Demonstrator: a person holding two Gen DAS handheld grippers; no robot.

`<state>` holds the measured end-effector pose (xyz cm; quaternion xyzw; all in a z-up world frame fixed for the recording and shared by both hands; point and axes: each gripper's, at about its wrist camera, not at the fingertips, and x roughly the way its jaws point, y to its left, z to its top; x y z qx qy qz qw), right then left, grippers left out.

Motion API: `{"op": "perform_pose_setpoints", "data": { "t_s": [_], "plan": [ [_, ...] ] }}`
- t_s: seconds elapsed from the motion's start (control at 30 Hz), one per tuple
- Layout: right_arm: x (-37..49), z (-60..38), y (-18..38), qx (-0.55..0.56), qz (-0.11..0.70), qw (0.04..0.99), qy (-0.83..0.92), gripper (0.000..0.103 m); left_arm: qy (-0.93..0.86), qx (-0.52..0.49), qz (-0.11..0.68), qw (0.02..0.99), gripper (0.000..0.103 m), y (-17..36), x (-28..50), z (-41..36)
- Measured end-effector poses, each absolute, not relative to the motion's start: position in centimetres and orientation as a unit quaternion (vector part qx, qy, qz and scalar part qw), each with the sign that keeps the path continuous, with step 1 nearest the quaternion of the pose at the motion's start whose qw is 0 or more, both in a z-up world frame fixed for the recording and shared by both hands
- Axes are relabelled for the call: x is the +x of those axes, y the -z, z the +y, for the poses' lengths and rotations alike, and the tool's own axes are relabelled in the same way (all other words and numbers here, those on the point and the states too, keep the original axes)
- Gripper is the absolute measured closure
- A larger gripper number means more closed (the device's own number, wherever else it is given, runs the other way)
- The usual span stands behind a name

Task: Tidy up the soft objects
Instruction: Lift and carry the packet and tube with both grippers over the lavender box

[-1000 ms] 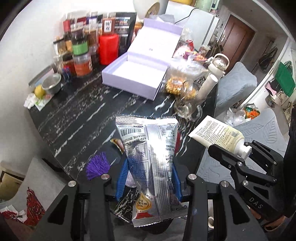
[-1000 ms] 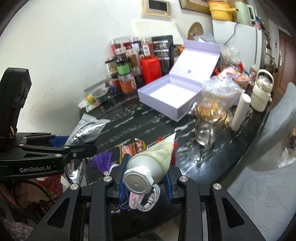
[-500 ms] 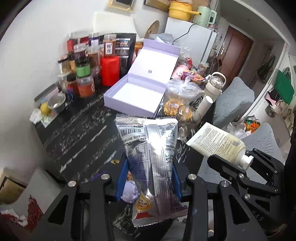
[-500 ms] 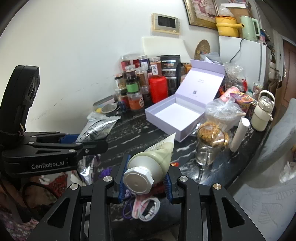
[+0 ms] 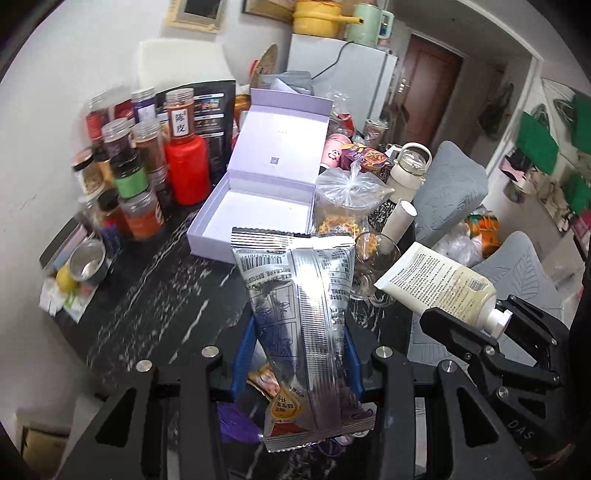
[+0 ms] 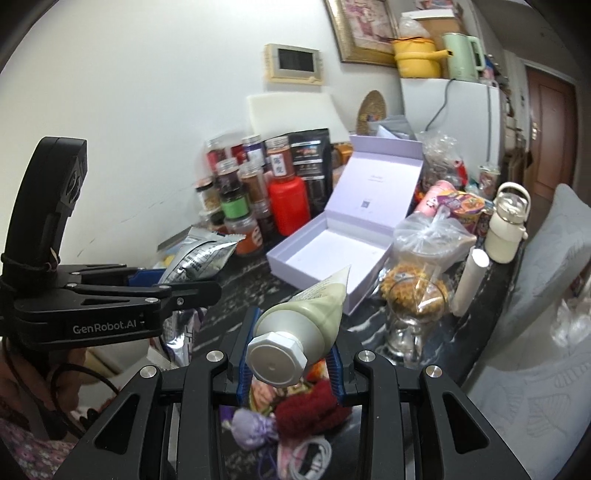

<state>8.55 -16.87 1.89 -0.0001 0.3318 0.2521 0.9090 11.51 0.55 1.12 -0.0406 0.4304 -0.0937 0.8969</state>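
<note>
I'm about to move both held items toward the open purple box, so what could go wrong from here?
1. The silver snack bag is pinched low by the left gripper; its tall top could flop or slip.
2. The cream tube in the right gripper could squeeze or slide out.
3. The glass cup and tied plastic bag crowd the purple box; either could be knocked.

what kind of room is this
Most likely a lived-in home kitchen or dining corner: spice jars crowd a dark marble-patterned table, with a white fridge holding a yellow pot behind it.
</note>
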Motion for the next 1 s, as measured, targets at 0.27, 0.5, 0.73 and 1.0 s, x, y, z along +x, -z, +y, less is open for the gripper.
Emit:
{"op": "perform_pose_setpoints", "data": {
  "t_s": [0.27, 0.5, 0.73, 1.0],
  "plan": [
    [11.2, -14.0, -2.6, 0.006, 0.321, 0.923, -0.215, 0.071, 0.130, -0.022, 0.428, 0.894, 0.062, -1.6, 15.8, 3.0],
    [14.3, -12.1, -3.4, 0.006, 0.311, 0.930, -0.196, 0.071, 0.147, -0.010, 0.415, 0.898, 0.062, -2.6, 19.6, 4.7],
    [17.1, -10.6, -3.7, 0.008, 0.309, 0.933, -0.185, 0.071, 0.163, 0.004, 0.408, 0.898, 0.062, -3.1, 22.7, 5.4],
    [20.6, -10.0, -3.4, 0.017, 0.321, 0.931, -0.172, 0.071, 0.183, 0.022, 0.402, 0.897, 0.062, -3.1, 26.3, 5.3]
  ]
}}
